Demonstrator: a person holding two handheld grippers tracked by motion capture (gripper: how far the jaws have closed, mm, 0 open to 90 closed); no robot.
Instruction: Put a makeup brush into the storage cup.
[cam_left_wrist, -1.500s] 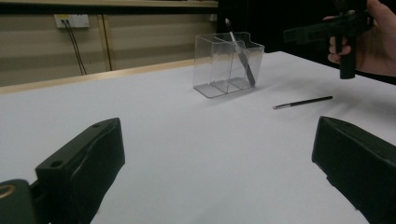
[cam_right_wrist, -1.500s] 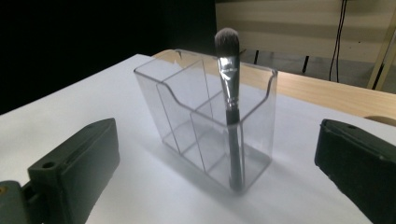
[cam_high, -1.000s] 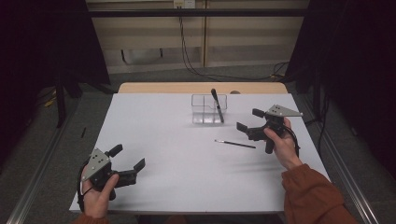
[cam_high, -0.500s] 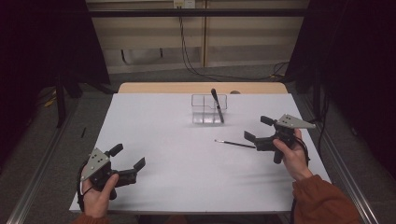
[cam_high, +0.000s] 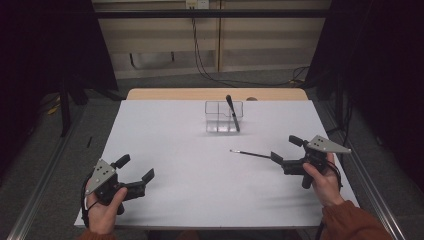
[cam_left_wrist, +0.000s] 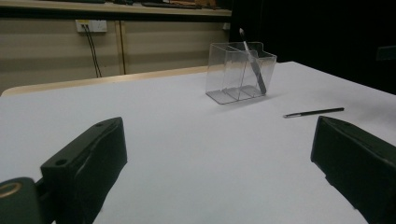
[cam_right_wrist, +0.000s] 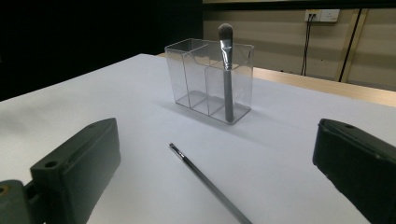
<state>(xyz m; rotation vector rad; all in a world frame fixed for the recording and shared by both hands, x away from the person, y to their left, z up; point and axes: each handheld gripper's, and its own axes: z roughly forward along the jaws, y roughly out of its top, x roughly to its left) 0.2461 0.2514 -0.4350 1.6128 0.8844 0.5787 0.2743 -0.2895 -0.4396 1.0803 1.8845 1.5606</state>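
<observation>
The thin brush (cam_high: 250, 153) lies flat on the table (cam_high: 190, 165), near the clear holder (cam_high: 223, 117), with the right gripper (cam_high: 284, 152) wide open and empty at its handle end, the left gripper (cam_high: 136, 171) likewise spread, well apart.

Place: a lab-style recording room, not a home.
Table: one white table (cam_high: 190, 150) on a pale wooden top, bare but for a few props.
Surround: black curtains (cam_high: 380, 60) hang at both sides, closing the bench in.
Wall: beige panels with a socket (cam_left_wrist: 91, 25) and cables (cam_high: 200, 55) trailing to the grey floor.
Edges: metal rails (cam_high: 35, 210) run beside the table.
</observation>
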